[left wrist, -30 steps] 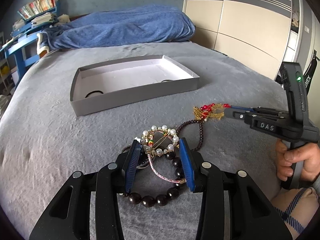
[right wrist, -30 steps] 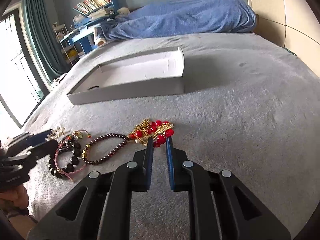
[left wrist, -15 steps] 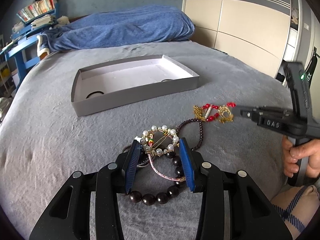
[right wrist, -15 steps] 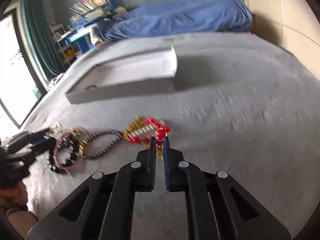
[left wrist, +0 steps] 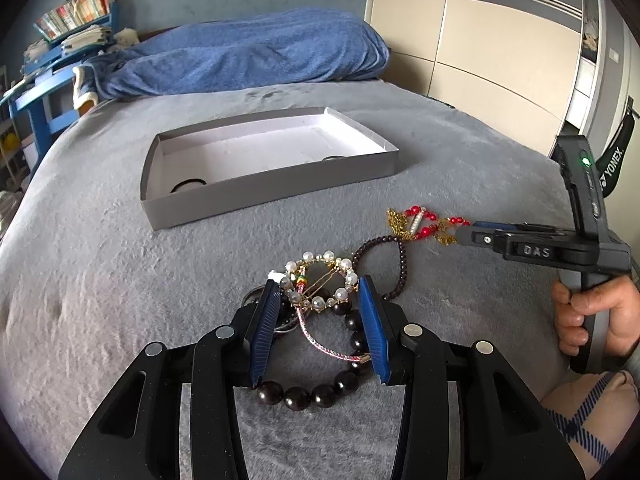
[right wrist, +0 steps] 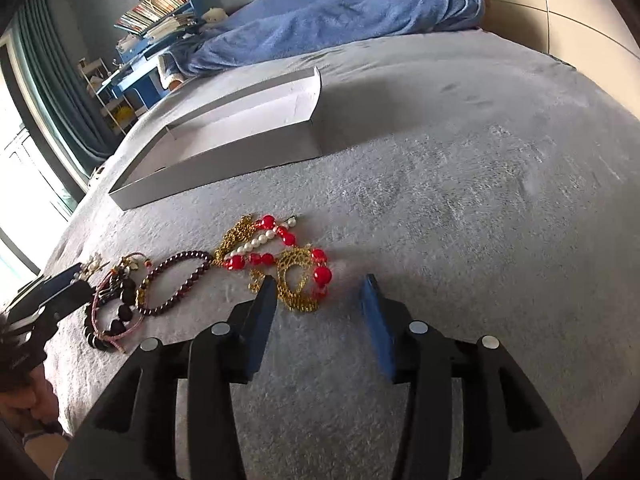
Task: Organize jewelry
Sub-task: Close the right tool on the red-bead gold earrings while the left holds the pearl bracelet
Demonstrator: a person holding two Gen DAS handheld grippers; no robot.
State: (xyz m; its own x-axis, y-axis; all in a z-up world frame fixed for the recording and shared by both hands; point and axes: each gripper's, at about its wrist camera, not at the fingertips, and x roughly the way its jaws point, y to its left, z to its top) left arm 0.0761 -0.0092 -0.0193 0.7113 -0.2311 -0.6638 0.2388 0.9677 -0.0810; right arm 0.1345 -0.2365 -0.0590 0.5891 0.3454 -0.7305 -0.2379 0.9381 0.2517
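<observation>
A pile of jewelry lies on the grey bed cover. My left gripper (left wrist: pixel 318 288) is open around a pearl bracelet (left wrist: pixel 320 276) and a large dark bead bracelet (left wrist: pixel 316 390), low over them. A thin dark-red bead bracelet (left wrist: pixel 400 256) lies just beyond. My right gripper (right wrist: pixel 316 286) is open, its jaws on either side of a red-and-gold necklace (right wrist: pixel 288 264), which lies on the cover; that necklace also shows in the left wrist view (left wrist: pixel 420 226). A shallow grey box (left wrist: pixel 264 188) stands beyond the jewelry, with a dark ring (left wrist: pixel 188 185) inside.
A blue blanket (left wrist: pixel 248 54) is heaped at the far end of the bed. A blue shelf with books (left wrist: pixel 60 28) stands at the far left. Wardrobe doors (left wrist: pixel 480 40) fill the right. The person's right hand (left wrist: pixel 588 312) holds the right gripper's handle.
My right gripper was shut on the red-and-gold necklace and tugged it; now its jaws have opened wide and the necklace lies spread on the cover. My left gripper has not moved.
</observation>
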